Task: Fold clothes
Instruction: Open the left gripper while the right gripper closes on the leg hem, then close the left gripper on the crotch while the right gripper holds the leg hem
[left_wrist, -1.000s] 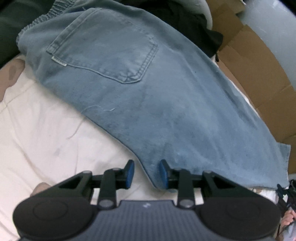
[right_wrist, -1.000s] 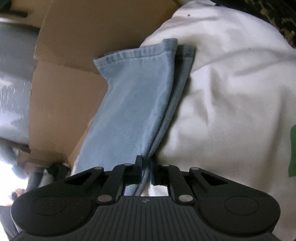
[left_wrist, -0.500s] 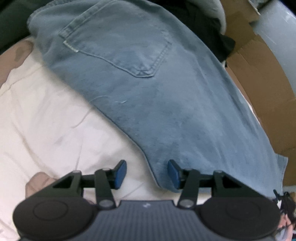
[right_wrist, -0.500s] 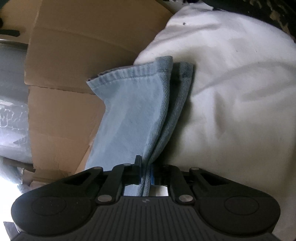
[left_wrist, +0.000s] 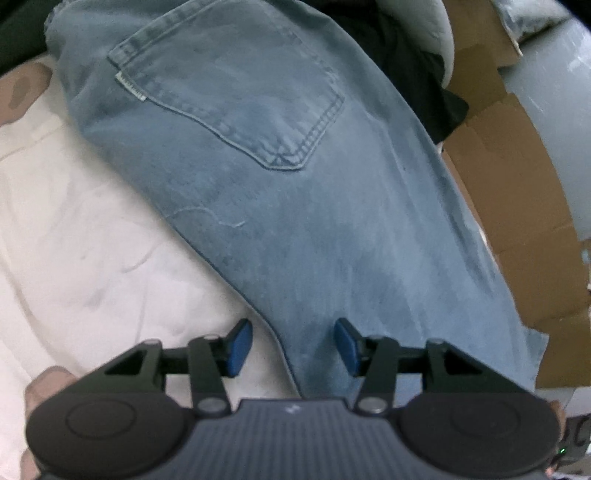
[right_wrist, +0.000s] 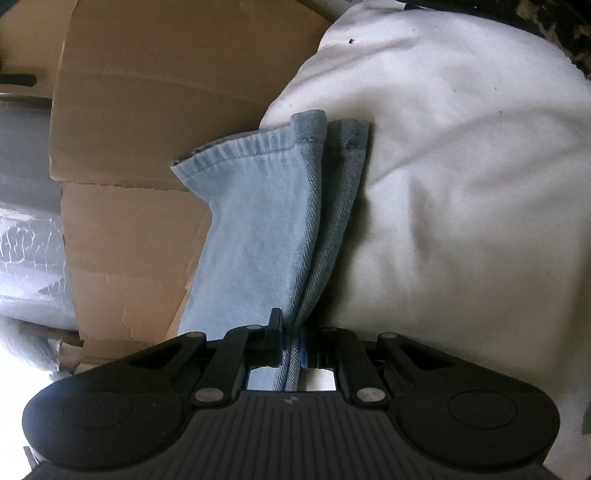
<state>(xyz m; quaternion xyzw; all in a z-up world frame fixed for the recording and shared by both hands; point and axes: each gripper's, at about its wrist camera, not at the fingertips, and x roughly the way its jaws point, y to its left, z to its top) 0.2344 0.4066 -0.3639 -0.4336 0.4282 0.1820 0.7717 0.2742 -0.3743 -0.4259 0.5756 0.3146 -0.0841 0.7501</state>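
Light blue jeans (left_wrist: 295, 184) lie back pocket (left_wrist: 236, 99) up on a white bedsheet (left_wrist: 92, 240). My left gripper (left_wrist: 293, 343) is open just above the jeans' near edge; that edge runs between the blue pads, which do not press on it. In the right wrist view, my right gripper (right_wrist: 291, 339) is shut on the bunched leg end of the jeans (right_wrist: 258, 221). The hemmed cuff (right_wrist: 255, 147) sticks out ahead of it and hangs partly past the edge of the white sheet (right_wrist: 461, 184).
Brown cardboard (left_wrist: 517, 203) flanks the bed on the right in the left wrist view and lies beside the leg (right_wrist: 147, 110) in the right wrist view. Dark clothing (left_wrist: 406, 55) is piled beyond the jeans. A hand (left_wrist: 40, 391) shows behind the left gripper.
The left jaws have spread wider, and the left view has rolled so the pocket sits more central. The right gripper keeps its hold; the cuff has sunk slightly in its view.
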